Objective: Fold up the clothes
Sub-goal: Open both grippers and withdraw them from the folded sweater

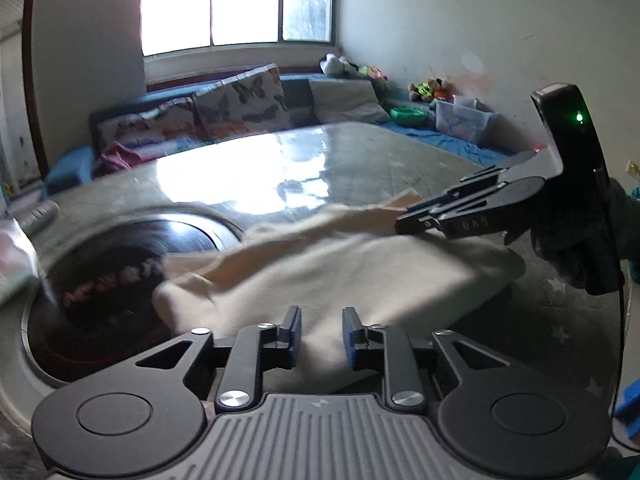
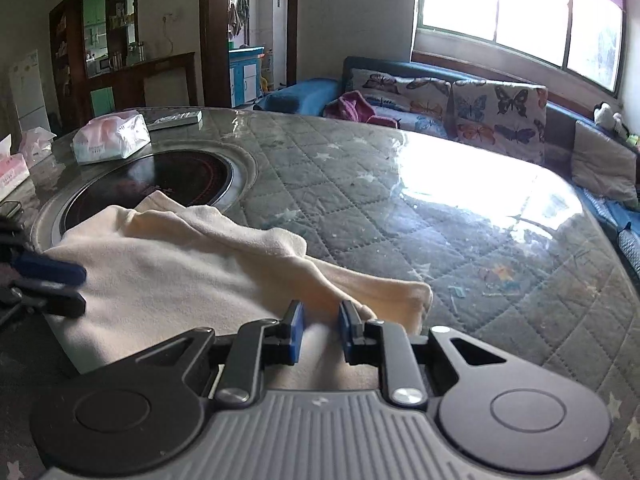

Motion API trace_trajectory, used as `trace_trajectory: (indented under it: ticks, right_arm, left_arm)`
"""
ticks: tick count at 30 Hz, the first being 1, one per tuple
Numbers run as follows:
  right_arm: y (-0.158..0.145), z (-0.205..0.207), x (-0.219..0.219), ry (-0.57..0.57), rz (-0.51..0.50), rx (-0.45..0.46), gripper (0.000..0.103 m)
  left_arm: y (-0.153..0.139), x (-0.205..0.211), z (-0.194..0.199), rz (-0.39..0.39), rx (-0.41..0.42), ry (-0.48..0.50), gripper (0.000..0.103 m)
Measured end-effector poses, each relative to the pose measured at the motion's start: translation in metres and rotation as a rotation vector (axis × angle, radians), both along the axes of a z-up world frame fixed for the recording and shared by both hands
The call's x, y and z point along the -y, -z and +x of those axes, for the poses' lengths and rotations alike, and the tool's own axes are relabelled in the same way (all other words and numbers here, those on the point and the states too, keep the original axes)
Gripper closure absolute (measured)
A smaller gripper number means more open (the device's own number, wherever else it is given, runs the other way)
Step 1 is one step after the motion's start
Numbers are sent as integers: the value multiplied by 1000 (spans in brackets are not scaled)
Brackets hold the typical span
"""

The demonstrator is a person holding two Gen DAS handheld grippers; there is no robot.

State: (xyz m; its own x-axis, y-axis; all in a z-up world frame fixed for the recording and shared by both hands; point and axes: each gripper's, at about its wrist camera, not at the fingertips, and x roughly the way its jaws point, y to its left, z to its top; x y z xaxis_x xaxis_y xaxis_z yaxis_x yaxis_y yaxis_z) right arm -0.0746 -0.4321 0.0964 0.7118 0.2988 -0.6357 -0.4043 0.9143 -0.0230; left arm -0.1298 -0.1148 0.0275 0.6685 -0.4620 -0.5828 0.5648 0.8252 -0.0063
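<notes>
A cream garment (image 1: pixel 340 264) (image 2: pixel 168 264) lies folded on the quilted table under glass (image 2: pixel 400 200), its left end over a round dark cooktop (image 2: pixel 160 176). My left gripper (image 1: pixel 322 322) hovers at the garment's near edge, jaws apart, with the cloth lying flat below them and no pad pressing on it. From the right wrist view the left gripper (image 2: pixel 76 288) shows at the garment's left side. My right gripper (image 2: pixel 322 332) pinches a raised ridge of cloth at the garment's right end. In the left wrist view the right gripper (image 1: pixel 400 226) tips onto that edge, held by a gloved hand (image 1: pixel 576 240).
A tissue pack (image 2: pixel 110 138) and a remote (image 2: pixel 176 118) lie beyond the cooktop (image 1: pixel 120 264). More tissue boxes (image 2: pixel 12 172) sit at the far left. A sofa with butterfly cushions (image 2: pixel 460 108) runs behind the table under the window. Bare tabletop stretches right of the garment.
</notes>
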Motion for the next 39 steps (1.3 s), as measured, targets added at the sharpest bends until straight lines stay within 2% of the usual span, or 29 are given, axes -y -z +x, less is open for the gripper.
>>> trace_trajectory:
  ticks: [5,11,15,20,23,27,30,31,36,39]
  right_arm:
    - [-17,-30,-16,-79,-1,63,81]
    - [-11,-61,-43,-183,15,47,81]
    - [6,-68,-49,-185,-30,59,81]
    - [-7,-85,-39,-170,-11,89,81]
    - [-3,-91,-30,-152,-43,80,80]
    - [2,-93,-17,-138,-6,65,72]
    - [-4,-96,-8,-130,32,62,68]
    - [-4,-95,-6,-128,27,63,64]
    - [7,-89,2,-131,32,22,62]
    - [0,-91,3,-136,51,42,57]
  left_arm:
    - [4,-5,0,-5,-12,-23,73]
    - [8,-6,2,-11,-26,-36,72]
    - [9,-9,2,-12,-31,-43,72]
    - [8,-12,1,-13,-31,-46,72]
    - [9,-12,0,-18,-33,-50,72]
    - [6,-14,-1,-24,-32,-57,70]
    - [-1,-16,-2,-31,-28,-63,60]
    - [-3,-18,-1,-35,-24,-65,59]
    - [3,-27,5,-48,-60,-94,59]
    - [-1,-30,5,-67,-64,-95,58]
